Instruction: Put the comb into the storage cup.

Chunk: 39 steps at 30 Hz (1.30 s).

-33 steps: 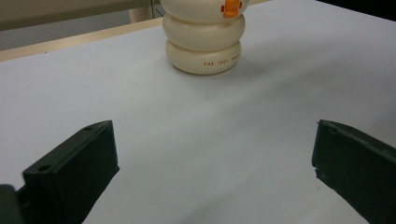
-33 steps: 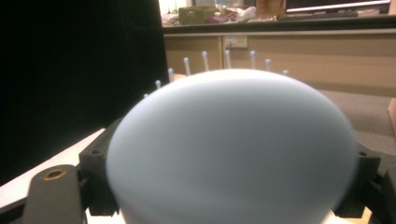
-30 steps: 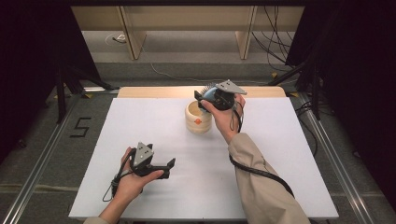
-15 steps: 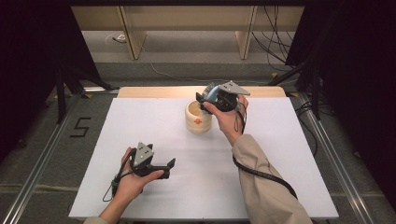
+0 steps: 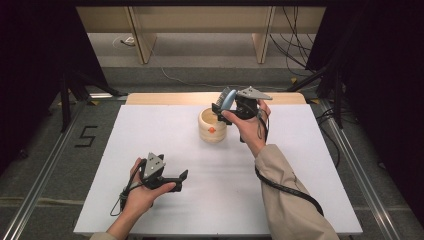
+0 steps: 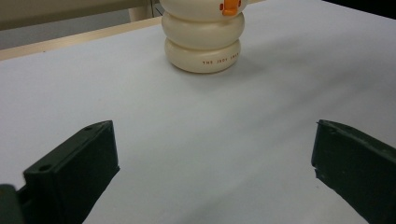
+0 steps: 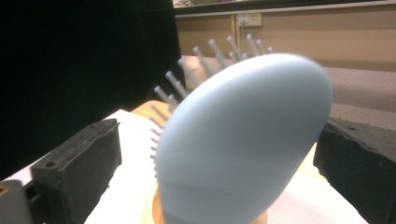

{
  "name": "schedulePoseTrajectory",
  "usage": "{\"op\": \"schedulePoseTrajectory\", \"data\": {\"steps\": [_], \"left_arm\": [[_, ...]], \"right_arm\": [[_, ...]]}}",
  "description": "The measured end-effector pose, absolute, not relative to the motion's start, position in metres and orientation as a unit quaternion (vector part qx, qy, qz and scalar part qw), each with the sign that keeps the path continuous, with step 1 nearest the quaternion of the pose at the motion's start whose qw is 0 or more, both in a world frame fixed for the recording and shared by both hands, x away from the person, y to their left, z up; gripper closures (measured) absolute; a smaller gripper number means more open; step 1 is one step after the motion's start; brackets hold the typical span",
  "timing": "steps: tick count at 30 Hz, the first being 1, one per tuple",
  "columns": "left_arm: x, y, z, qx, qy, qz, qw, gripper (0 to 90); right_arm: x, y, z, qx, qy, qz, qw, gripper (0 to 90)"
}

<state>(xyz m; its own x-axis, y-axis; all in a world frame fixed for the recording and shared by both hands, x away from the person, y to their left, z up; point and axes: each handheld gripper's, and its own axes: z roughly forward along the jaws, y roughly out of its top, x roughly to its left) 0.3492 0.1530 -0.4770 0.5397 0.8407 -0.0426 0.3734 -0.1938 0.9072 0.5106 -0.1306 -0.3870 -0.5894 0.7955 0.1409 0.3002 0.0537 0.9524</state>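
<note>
A person sits at a white surface (image 5: 300, 165), both forearms reaching in from the near edge. The left hand (image 5: 141, 192) rests low on the surface near the front left, palm cradling the left gripper (image 5: 181, 176), which lies almost flat and points to the right and slightly away; its jaws stand wide apart with nothing between them. The right arm, in a beige sleeve (image 5: 290, 200), stretches forward to the far middle of the surface, wrist raised, the right hand (image 5: 248, 127) holding the right gripper (image 5: 218, 108) just above a cream, ribbed round pot (image 5: 212, 127) with a small orange mark on its side. That gripper carries a pale blue hairbrush (image 5: 228, 98) whose head stands up above the pot's mouth. The right gripper view brings the brush close: its smooth blue oval back (image 7: 243, 140) faces the camera, grey bristles (image 7: 215, 51) poke out behind it, and the two black jaws sit at either side of it, though the point where they meet the handle lies below the picture's edge. The left gripper view looks across bare surface at the pot's lower rings (image 6: 203, 44), where tiny orange lettering runs around the bottom ring, too small to read fully.
</note>
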Motion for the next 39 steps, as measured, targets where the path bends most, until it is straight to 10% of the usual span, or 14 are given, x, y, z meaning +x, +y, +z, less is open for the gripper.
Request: {"op": "schedulePoseTrajectory", "data": {"steps": [39], "left_arm": [[0.350,0.153,-0.477,0.732,0.416,0.244,0.481,0.3]], "right_arm": [[0.487,-0.159,-0.399,0.383,0.725,0.528,0.222,1.1]]}}
